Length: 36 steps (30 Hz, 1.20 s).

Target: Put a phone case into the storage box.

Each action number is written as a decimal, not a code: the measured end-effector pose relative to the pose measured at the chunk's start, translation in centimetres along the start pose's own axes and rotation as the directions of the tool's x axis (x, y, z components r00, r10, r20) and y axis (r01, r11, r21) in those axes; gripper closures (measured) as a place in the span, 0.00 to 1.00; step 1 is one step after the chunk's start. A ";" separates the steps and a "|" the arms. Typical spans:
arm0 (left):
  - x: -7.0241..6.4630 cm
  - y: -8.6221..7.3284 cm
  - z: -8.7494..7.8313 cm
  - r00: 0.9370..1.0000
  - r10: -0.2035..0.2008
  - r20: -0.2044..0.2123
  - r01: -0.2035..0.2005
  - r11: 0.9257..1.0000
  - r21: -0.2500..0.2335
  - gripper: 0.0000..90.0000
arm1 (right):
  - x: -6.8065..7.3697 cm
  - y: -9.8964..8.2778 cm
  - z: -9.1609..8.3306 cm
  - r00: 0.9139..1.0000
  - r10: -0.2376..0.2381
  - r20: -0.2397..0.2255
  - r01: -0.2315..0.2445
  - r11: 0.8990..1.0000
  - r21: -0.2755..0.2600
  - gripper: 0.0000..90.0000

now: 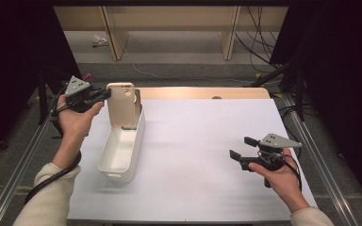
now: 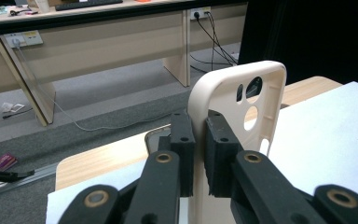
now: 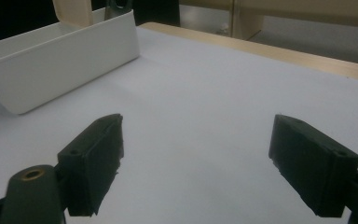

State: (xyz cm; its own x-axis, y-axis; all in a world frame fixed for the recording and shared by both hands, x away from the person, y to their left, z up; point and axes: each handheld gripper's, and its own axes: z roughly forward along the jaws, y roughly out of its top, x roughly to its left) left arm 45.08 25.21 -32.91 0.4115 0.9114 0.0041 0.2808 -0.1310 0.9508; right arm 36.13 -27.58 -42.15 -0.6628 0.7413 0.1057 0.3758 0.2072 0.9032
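The beige plastic phone case (image 1: 121, 102) stood upright at the far end of the long white plastic bin (image 1: 120, 149) on the white-covered bench (image 1: 207, 155), its edge pinched between the closed fingers (image 2: 184, 140) of the left gripper (image 1: 104, 93). The right gripper (image 1: 243, 147) hovered well apart, fingers (image 3: 95, 158) spread and empty. The case appeared mid-placement; lowering it into the bin and letting go looked next.
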 end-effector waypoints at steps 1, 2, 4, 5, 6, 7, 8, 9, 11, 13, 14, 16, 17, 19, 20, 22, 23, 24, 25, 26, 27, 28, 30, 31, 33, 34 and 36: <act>0.0 0.0 0.1 1.000 0.000 0.001 0.000 1.000 0.002 0.92 | 0.0 0.0 0.0 1.000 0.000 0.001 0.000 1.000 0.001 0.21; 0.0 -0.1 0.2 1.000 0.001 0.000 -0.001 1.000 0.003 0.92 | 0.0 0.0 0.0 1.000 -0.001 0.000 0.001 1.000 0.001 0.21; 0.1 -0.1 0.3 1.000 0.005 -0.002 -0.005 1.000 0.007 0.92 | 0.0 0.0 0.0 1.000 0.001 -0.001 -0.001 1.000 0.000 0.21; 0.1 -0.2 0.4 1.000 0.006 -0.003 -0.006 1.000 0.009 0.92 | 0.0 0.0 0.0 1.000 0.000 -0.001 0.000 1.000 -0.001 0.21; 0.1 -0.2 0.5 1.000 0.005 -0.004 -0.005 1.000 0.010 0.92 | 0.0 0.0 0.0 1.000 -0.001 -0.001 0.001 1.000 -0.002 0.21; 0.1 -0.2 0.5 1.000 0.004 -0.002 -0.004 1.000 0.011 0.92 | 0.0 0.0 0.0 1.000 0.000 -0.001 0.000 1.000 -0.001 0.21; 0.1 -0.3 0.6 1.000 0.004 -0.002 -0.004 1.000 0.013 0.92 | 0.0 0.0 0.0 1.000 0.000 -0.001 0.000 1.000 0.000 0.21; 0.2 -0.3 0.7 1.000 0.005 -0.001 -0.005 1.000 0.015 0.92 | 0.0 0.0 0.0 1.000 0.000 -0.001 0.000 1.000 0.001 0.21; 0.2 -0.4 0.9 1.000 0.004 -0.001 -0.004 1.000 0.017 0.92 | 0.0 0.0 0.0 1.000 0.001 -0.001 -0.001 1.000 0.000 0.21; 0.3 -0.5 1.1 1.000 -0.001 0.001 0.001 1.000 0.019 0.92 | 0.0 0.0 0.0 1.000 0.001 -0.002 -0.001 1.000 0.001 0.21; 0.3 -0.6 1.2 1.000 -0.001 0.001 0.001 1.000 0.020 0.92 | 0.0 0.0 0.0 1.000 0.000 -0.001 0.000 1.000 0.002 0.21; 0.3 -0.7 1.4 1.000 0.001 0.003 -0.001 1.000 0.025 0.92 | 0.0 0.0 0.0 1.000 0.000 -0.001 0.000 1.000 0.002 0.21; 0.3 -0.8 1.5 1.000 0.002 0.004 -0.002 1.000 0.027 0.92 | 0.0 0.0 0.0 1.000 -0.001 -0.002 0.001 1.000 0.001 0.21; 0.3 -0.9 1.8 1.000 -0.001 0.007 0.001 1.000 0.030 0.92 | 0.0 0.0 0.0 1.000 0.000 -0.001 0.000 1.000 0.000 0.21; 0.3 -0.9 1.9 1.000 -0.001 0.007 0.001 1.000 0.031 0.92 | 0.0 0.0 0.0 1.000 0.000 -0.002 0.000 1.000 0.002 0.21; 0.4 -1.1 2.1 1.000 -0.004 0.008 0.004 0.999 0.034 0.92 | 0.0 0.0 0.0 1.000 -0.001 -0.001 0.001 1.000 0.003 0.21; 0.5 -1.2 2.2 1.000 -0.007 0.008 0.007 0.999 0.034 0.92 | 0.0 0.0 0.0 1.000 -0.001 -0.002 0.001 1.000 0.003 0.21; 0.5 -1.3 2.3 1.000 -0.009 0.009 0.008 0.999 0.036 0.92 | 0.0 0.0 0.0 1.000 0.000 -0.002 0.000 1.000 0.002 0.21; 0.5 -1.4 2.4 1.000 -0.008 0.010 0.007 0.999 0.040 0.92 | 0.0 0.0 0.0 1.000 0.000 -0.002 0.000 1.000 0.002 0.21; 0.5 -1.4 2.5 1.000 -0.008 0.011 0.008 0.999 0.041 0.92 | 0.0 0.0 0.0 1.000 0.000 -0.002 0.000 1.000 0.003 0.21; 0.6 -1.6 2.6 1.000 -0.011 0.013 0.010 0.999 0.044 0.92 | 0.0 0.0 0.1 1.000 -0.001 -0.002 0.001 1.000 0.002 0.21; 0.6 -1.7 2.7 1.000 -0.012 0.014 0.011 0.999 0.047 0.92 | -0.1 -0.1 0.1 1.000 0.000 -0.002 0.000 1.000 0.002 0.21; 0.6 -1.9 2.9 1.000 -0.017 0.018 0.016 0.999 0.051 0.92 | -0.1 -0.1 0.1 1.000 0.000 -0.001 0.000 1.000 0.003 0.21; 0.7 -2.0 3.0 1.000 -0.020 0.017 0.019 0.998 0.052 0.92 | -0.1 -0.1 0.1 1.000 0.000 -0.002 0.000 1.000 0.003 0.21; 0.8 -2.2 3.1 1.000 -0.021 0.017 0.020 0.998 0.058 0.92 | 0.0 -0.1 0.1 1.000 0.002 -0.004 -0.002 1.000 0.004 0.21; 0.9 -2.3 3.2 1.000 -0.024 0.017 0.023 0.998 0.059 0.92 | 0.0 -0.1 0.1 1.000 0.004 -0.005 -0.004 1.000 0.004 0.21; 1.0 -2.4 3.4 0.999 -0.030 0.019 0.028 0.998 0.061 0.92 | 0.0 -0.1 0.1 1.000 0.004 -0.005 -0.004 1.000 0.005 0.21</act>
State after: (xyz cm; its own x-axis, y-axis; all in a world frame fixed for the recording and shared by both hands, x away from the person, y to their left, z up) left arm 47.73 25.10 -36.27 0.4194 0.9073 -0.0299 0.3448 -0.1287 0.9298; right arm 36.17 -27.56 -42.25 -0.6647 0.7388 0.1113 0.3818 0.2077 0.9006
